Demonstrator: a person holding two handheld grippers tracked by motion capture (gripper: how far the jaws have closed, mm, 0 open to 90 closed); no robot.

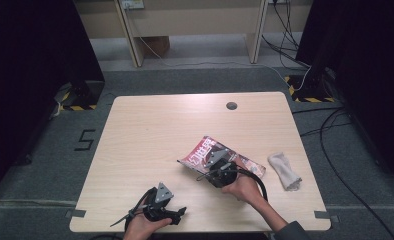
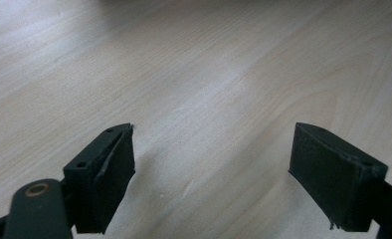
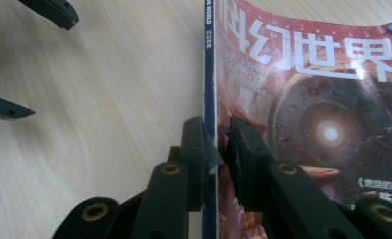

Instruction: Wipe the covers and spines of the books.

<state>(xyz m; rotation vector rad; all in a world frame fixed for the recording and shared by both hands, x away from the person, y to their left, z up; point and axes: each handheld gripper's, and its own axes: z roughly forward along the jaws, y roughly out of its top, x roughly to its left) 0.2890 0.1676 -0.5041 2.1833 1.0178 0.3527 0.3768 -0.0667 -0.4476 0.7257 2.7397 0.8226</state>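
A magazine (image 1: pixel 205 149) with a red cover and white title lies flat on the table (image 1: pixel 150 130), right of centre. My right gripper (image 1: pixel 203 171) is low at the magazine's near edge. In the right gripper view the magazine (image 3: pixel 308 99) has its dark spine between the jaws of the right gripper (image 3: pixel 219 142). The left pad touches the spine and a thin gap shows at the right pad, so the jaws are slightly open. My left gripper (image 1: pixel 179 214) rests near the table's front edge and is wide open over bare wood, with nothing between the jaws of the left gripper (image 2: pixel 211 164).
A crumpled beige cloth (image 1: pixel 284 171) lies near the table's right edge. A round cable hole (image 1: pixel 231 105) sits at the far side. Cables run over the floor on the right. The left gripper's fingers (image 3: pixel 54 12) show far left in the right gripper view.
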